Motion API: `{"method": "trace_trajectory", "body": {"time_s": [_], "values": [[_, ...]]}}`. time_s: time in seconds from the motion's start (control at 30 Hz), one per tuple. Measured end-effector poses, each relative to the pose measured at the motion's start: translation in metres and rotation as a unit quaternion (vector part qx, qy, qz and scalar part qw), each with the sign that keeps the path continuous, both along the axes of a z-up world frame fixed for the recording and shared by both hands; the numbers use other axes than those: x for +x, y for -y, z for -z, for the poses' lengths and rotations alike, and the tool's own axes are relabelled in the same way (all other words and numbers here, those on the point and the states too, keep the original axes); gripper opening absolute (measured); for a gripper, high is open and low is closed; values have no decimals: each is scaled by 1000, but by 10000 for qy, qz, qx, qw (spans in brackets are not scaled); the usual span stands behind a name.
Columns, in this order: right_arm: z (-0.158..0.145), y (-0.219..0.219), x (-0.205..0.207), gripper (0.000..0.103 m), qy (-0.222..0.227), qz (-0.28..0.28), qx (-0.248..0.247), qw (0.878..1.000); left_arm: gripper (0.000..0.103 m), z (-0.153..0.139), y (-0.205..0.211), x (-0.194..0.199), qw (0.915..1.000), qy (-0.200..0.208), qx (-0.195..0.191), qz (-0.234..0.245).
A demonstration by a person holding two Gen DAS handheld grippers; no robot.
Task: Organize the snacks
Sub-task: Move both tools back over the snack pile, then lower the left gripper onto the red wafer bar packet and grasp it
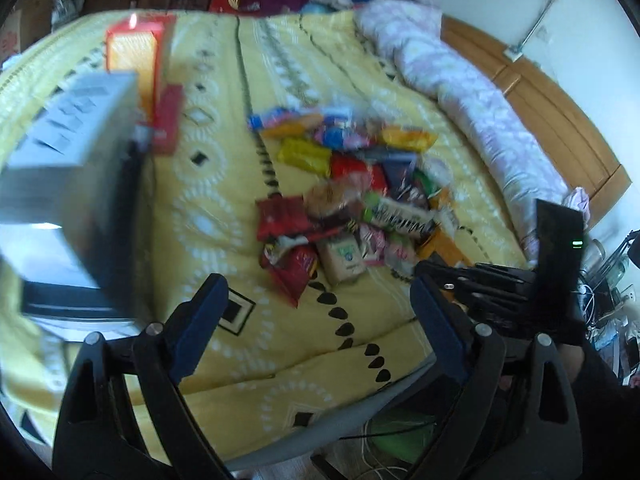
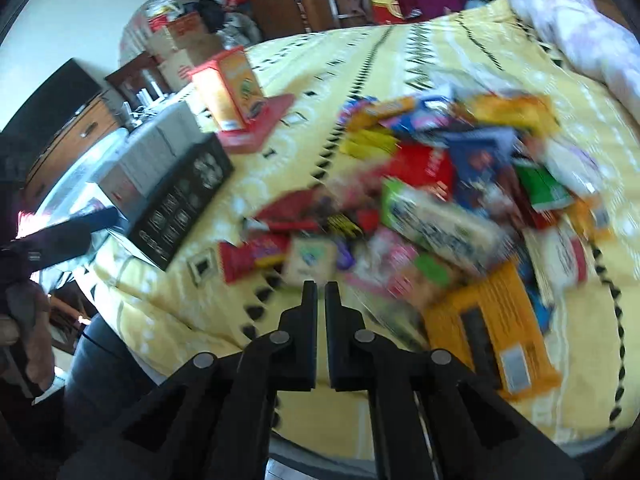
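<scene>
Snacks heaped on a yellow bed, both grippers held above its near edge.

Left wrist view: the left gripper (image 1: 320,300) has its jaws spread wide with nothing between them, hovering over the yellow patterned bedspread (image 1: 224,184). The snack pile (image 1: 352,196) lies ahead in the middle of the bed, a loose jumble of bright packets. A grey and black box (image 1: 80,168) stands at the left with an upright orange carton (image 1: 134,64) behind it; a rolled floral quilt (image 1: 456,80) runs along the right side. The right gripper (image 1: 472,280) shows at the right edge.

Right wrist view, blurred: the right gripper (image 2: 321,292) has its jaws nearly closed, a thin gap between them, holding nothing. The snack pile (image 2: 440,200) sprawls just beyond the tips, an orange packet (image 2: 492,328) nearest on the right. The orange carton (image 2: 230,88) stands on a flat red box (image 2: 260,128), beside the grey and black box (image 2: 168,184).
</scene>
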State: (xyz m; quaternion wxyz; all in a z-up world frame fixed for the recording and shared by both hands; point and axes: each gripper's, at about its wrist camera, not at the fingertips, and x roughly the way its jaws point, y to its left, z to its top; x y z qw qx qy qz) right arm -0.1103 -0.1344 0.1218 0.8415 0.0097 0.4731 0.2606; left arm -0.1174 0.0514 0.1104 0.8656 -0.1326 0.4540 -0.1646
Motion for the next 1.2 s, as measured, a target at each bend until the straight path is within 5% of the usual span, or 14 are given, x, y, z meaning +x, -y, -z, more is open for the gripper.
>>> {"method": "trace_trajectory", "body": {"time_s": [0.1,0.13,0.17,0.2,0.23,0.47,0.5,0.57,0.67,0.8,0.87,0.93,1.1,1.2], "values": [[10,15,3,7,-45,130,77,9999,77,30,15,19,9991,-301,225,192],[11,19,2,15,-16,201,88,9998,77,35,18,23,9988,-335,300,211],[11,26,3,39,-9,300,127,9995,77,39,20,27,9986,-334,343,226],[12,31,4,52,12,377,147,9992,77,43,22,31,9984,-312,407,247],[12,36,4,59,43,447,184,9988,77,46,25,36,9978,-296,523,274],[10,46,1,57,68,376,408,9984,52,78,34,46,9946,-578,800,330],[7,45,-2,53,124,324,467,9983,44,77,32,42,9948,-571,788,293],[-1,41,-7,19,232,169,560,9980,38,76,28,34,9952,-576,755,225],[-15,33,-16,8,472,-50,648,9968,36,73,26,21,9955,-544,752,164],[-39,25,-29,9,842,-187,778,9932,36,73,27,15,9958,-534,733,152],[-50,24,-34,36,1033,-184,886,9905,36,73,29,17,9958,-531,735,145],[-56,24,-38,51,1171,-150,957,9884,36,73,31,18,9959,-518,727,147],[-65,26,-41,52,1248,-171,1005,9869,36,72,33,20,9960,-511,715,139],[-69,24,-44,31,1278,-314,954,9867,36,73,35,20,9960,-505,727,151]]}}
